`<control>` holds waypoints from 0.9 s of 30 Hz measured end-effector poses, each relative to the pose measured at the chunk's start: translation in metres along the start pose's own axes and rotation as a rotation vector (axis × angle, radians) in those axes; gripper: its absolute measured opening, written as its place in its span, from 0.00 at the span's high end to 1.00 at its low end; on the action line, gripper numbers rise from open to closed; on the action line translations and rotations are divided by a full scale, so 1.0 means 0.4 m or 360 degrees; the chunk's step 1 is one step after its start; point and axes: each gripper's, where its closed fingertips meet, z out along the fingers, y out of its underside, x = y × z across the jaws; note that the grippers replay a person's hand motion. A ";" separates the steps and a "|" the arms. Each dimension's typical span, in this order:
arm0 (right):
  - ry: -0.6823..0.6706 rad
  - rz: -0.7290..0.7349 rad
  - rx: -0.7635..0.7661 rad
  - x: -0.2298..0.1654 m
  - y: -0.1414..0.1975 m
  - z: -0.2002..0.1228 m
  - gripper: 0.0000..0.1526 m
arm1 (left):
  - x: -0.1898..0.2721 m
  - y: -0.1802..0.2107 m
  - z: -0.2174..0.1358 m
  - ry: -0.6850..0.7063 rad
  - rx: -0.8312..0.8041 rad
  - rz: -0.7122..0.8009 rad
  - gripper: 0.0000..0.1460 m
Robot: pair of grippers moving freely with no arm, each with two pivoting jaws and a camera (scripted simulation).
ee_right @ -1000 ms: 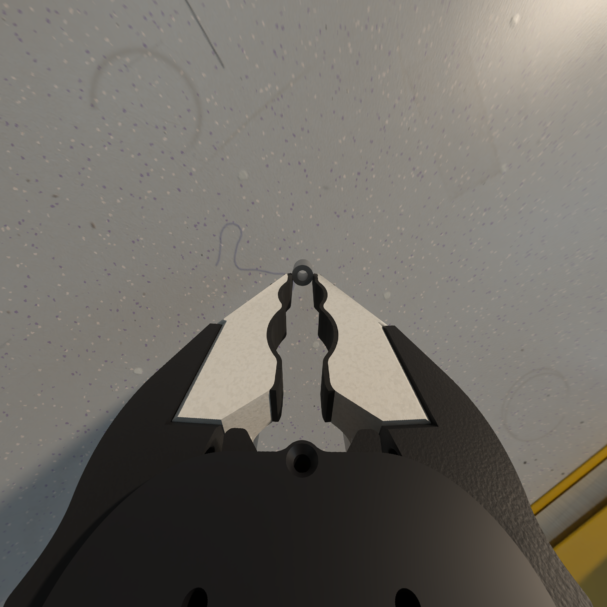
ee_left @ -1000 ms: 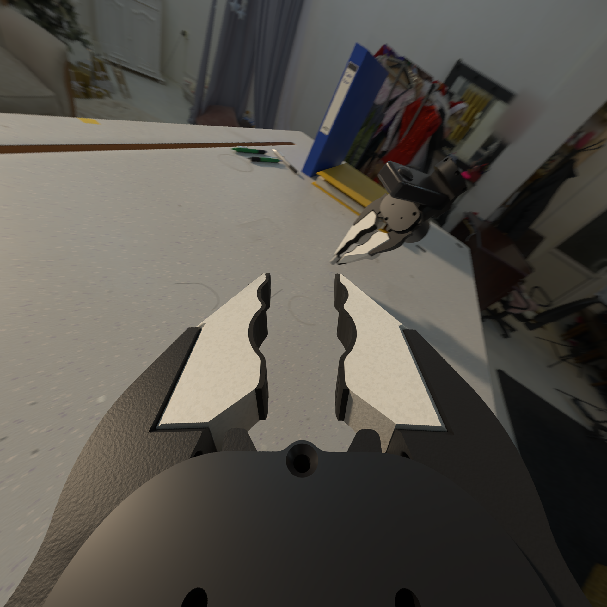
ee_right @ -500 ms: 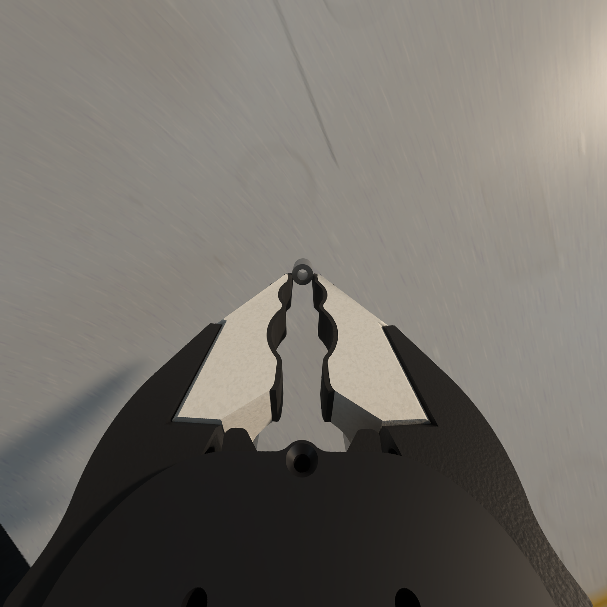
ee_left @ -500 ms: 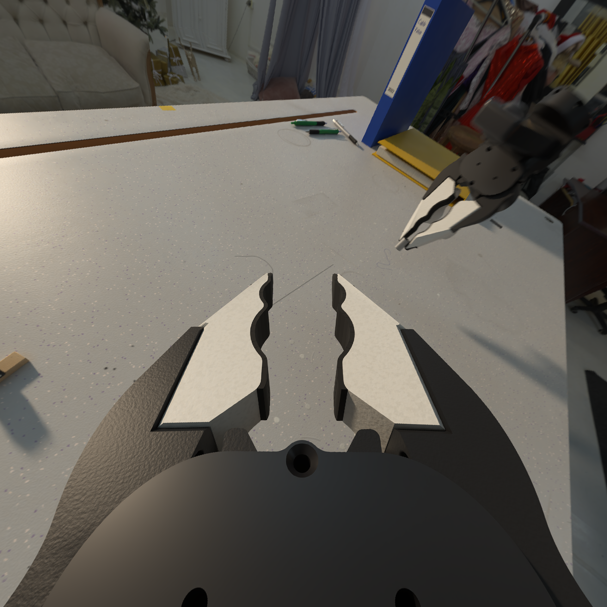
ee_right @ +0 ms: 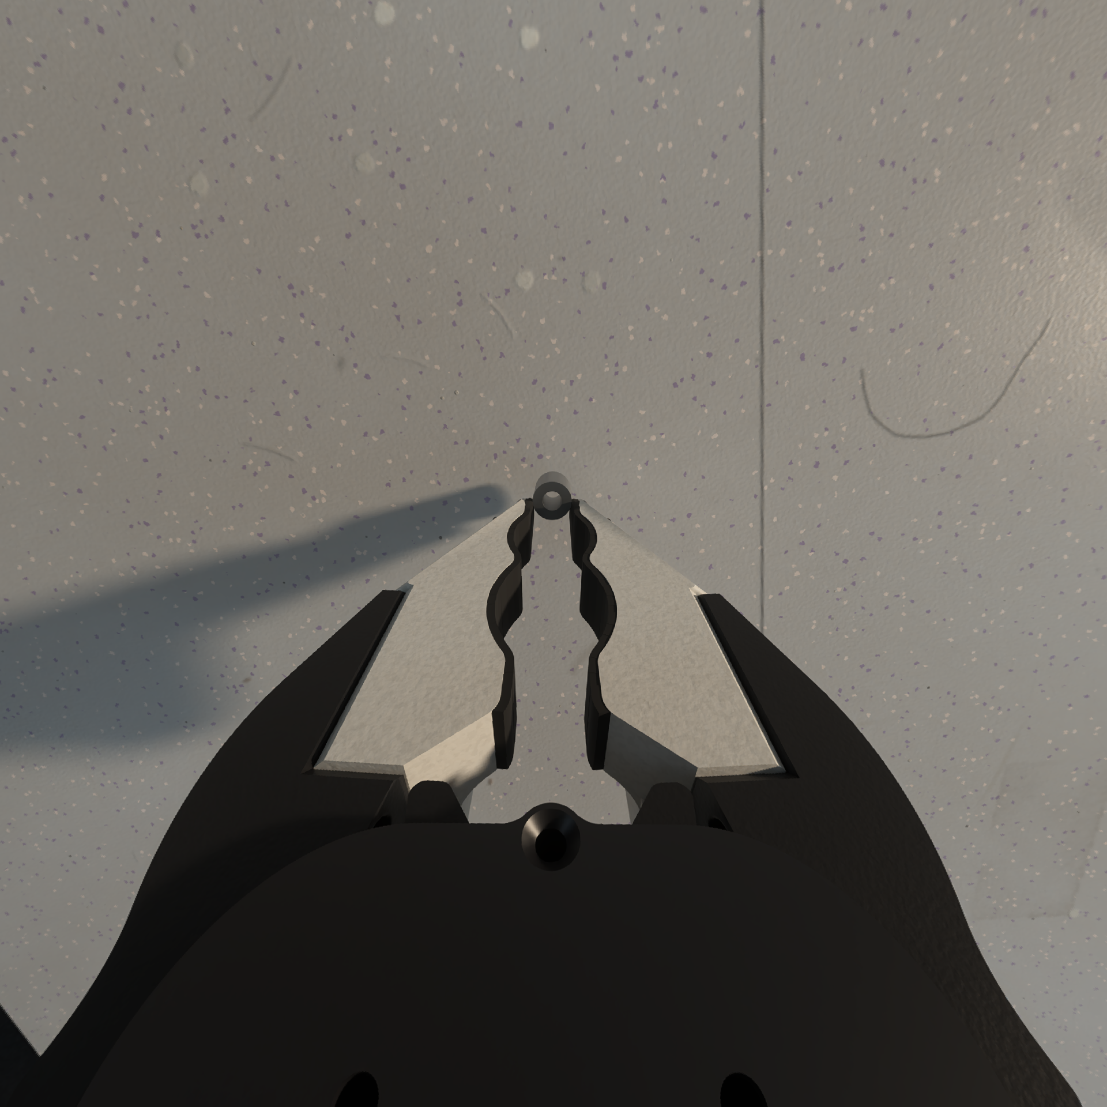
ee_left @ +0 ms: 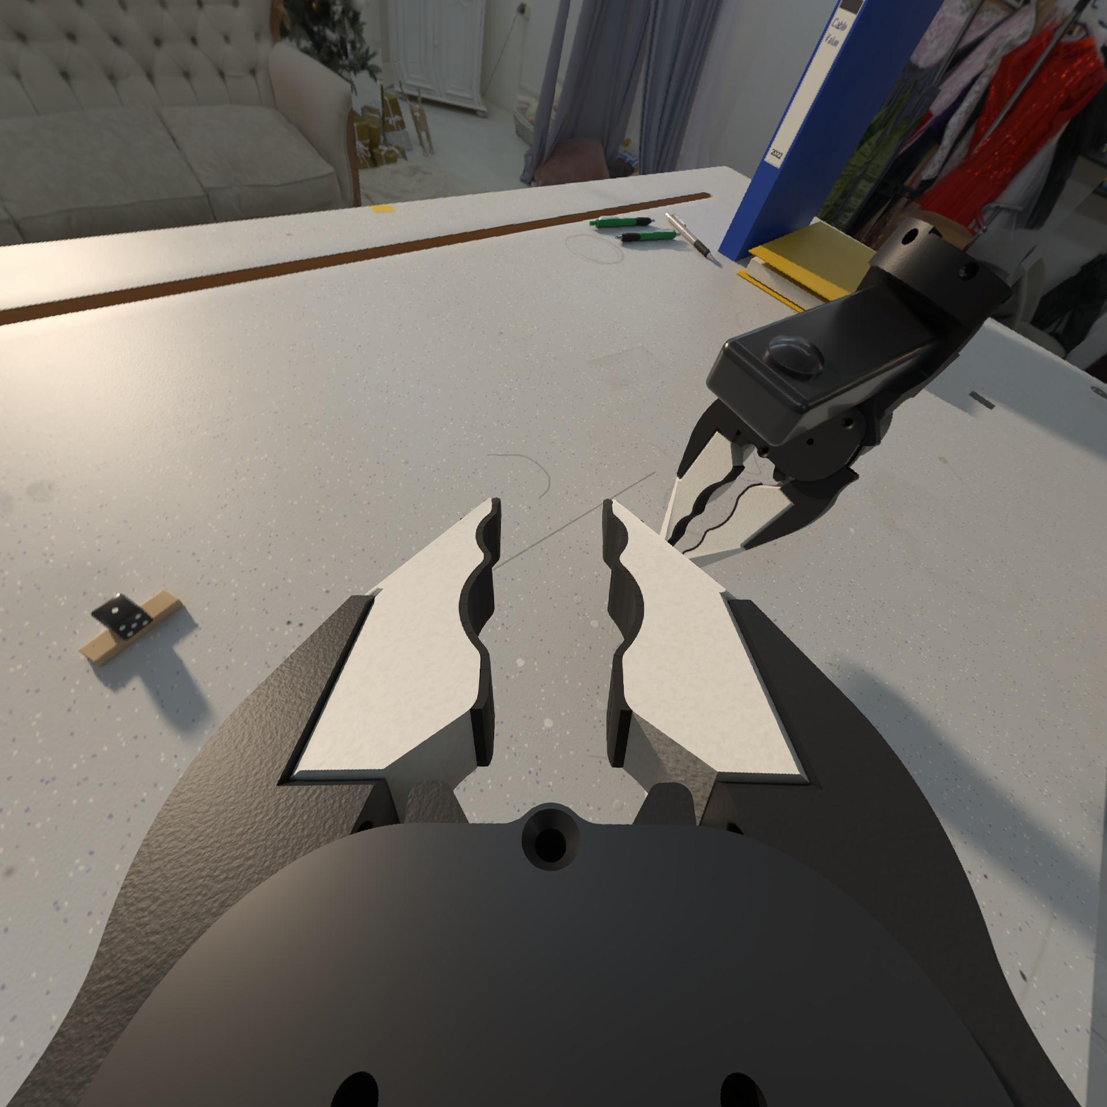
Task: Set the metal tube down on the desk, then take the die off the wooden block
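Observation:
My right gripper (ee_right: 552, 509) is shut on the small metal tube (ee_right: 552, 501), seen end-on at its tips, close above the speckled grey desk (ee_right: 359, 239). In the left wrist view the right gripper (ee_left: 674, 539) points down at the desk (ee_left: 299, 419), just right of my left fingertips; the tube cannot be made out there. My left gripper (ee_left: 550, 509) is open and empty above the desk. A black die with white pips (ee_left: 120, 617) sits on a thin wooden block (ee_left: 159, 606) at the left, well apart from both grippers.
A blue binder (ee_left: 779, 120) stands at the far right next to yellow books (ee_left: 802, 269). Two green markers (ee_left: 623, 223) and a pen (ee_left: 689, 233) lie near them. A brown strip (ee_left: 359, 257) runs across the far desk. The desk edge is on the right.
The right gripper, still shut on the tube, has come down and closer to my left fingertips, low over the desk. The left view has shifted, bringing the die and block fully into sight.

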 end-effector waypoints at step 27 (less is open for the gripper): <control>0.1020 0.0282 0.1543 0.311 0.231 -0.497 0.82 | -0.473 0.016 -0.208 -0.0695 -0.0711 0.0284 0.75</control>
